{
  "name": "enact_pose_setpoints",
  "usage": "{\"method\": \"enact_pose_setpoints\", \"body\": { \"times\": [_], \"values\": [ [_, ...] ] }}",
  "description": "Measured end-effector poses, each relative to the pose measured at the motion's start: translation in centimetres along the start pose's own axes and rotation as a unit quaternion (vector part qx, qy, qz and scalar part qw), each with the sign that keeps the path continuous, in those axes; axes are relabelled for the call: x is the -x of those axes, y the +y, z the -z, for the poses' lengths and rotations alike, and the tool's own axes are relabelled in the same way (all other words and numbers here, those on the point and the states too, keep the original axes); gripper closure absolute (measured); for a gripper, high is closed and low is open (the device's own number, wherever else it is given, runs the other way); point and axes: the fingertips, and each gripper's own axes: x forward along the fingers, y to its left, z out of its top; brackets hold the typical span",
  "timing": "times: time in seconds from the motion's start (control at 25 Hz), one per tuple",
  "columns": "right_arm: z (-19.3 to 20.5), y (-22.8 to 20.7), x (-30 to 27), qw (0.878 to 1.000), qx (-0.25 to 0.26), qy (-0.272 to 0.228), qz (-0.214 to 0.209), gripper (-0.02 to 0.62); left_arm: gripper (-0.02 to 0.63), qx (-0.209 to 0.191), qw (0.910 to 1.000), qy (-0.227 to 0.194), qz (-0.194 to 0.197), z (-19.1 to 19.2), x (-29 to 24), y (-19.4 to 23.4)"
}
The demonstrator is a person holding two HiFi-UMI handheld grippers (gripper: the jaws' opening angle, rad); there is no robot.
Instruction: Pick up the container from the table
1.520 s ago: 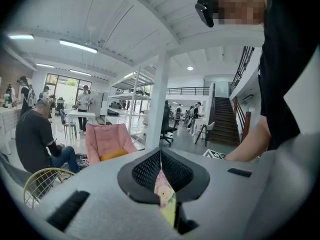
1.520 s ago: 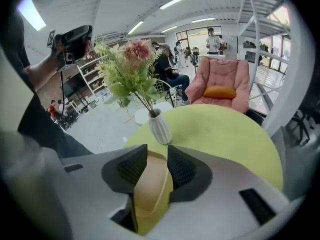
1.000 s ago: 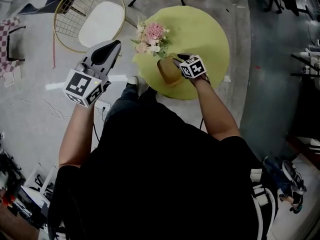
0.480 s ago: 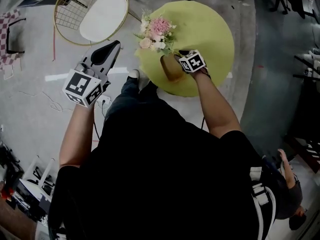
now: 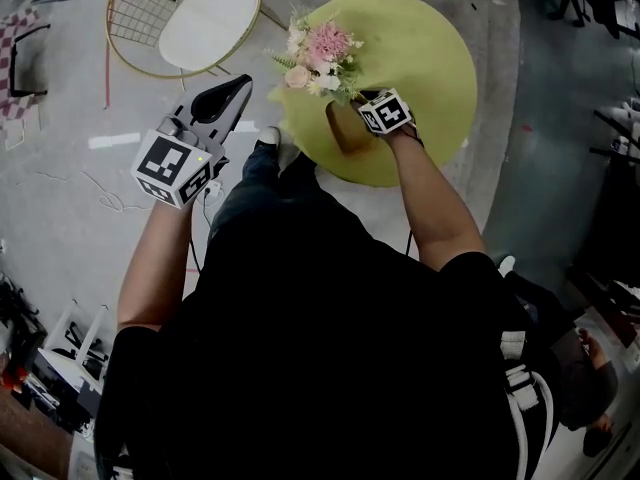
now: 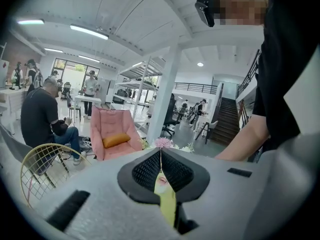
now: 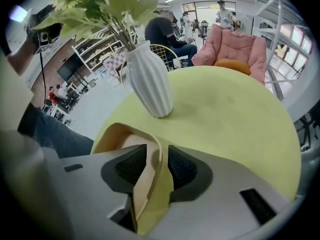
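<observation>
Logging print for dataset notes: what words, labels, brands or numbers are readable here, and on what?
No readable text anywhere.
Left gripper's marker cube: black-and-white square pattern, no letters.
Right gripper's marker cube: likewise.
Tan container, white ribbed vase, round yellow-green table: blank.
Background shelves: too blurred to read.

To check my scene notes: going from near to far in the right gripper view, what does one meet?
The right claw, shut on the tan container → white ribbed vase → far side of the yellow table → pink armchair.
</observation>
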Motion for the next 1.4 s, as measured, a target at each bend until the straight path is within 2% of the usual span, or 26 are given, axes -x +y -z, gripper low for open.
{"method": "enact_pose_setpoints", "body": {
  "times": [0.36,0.56,1.0,1.4],
  "values": [
    [0.2,-0.2,-1.3,1.0,0.008,0.015,0.004,0.456,0.588,-0.006,0.9998,0.015,0.01,0.9,-0.2,-0.6],
    [0.3,0.0,-1.5,1.0,0.009,0.017,0.003,0.478,0.588,-0.011,0.9996,0.021,0.012,1.1,0.1,-0.9],
    [0.5,-0.3,-1.2,1.0,-0.018,0.005,0.011,0.509,0.588,-0.009,0.9996,0.022,0.018,1.4,0.6,-1.3],
    [2.4,-0.6,-0.6,0.998,-0.054,0.015,0.029,0.54,0.588,-0.011,0.9993,0.025,0.024,1.5,0.8,-1.2]
  ]
}}
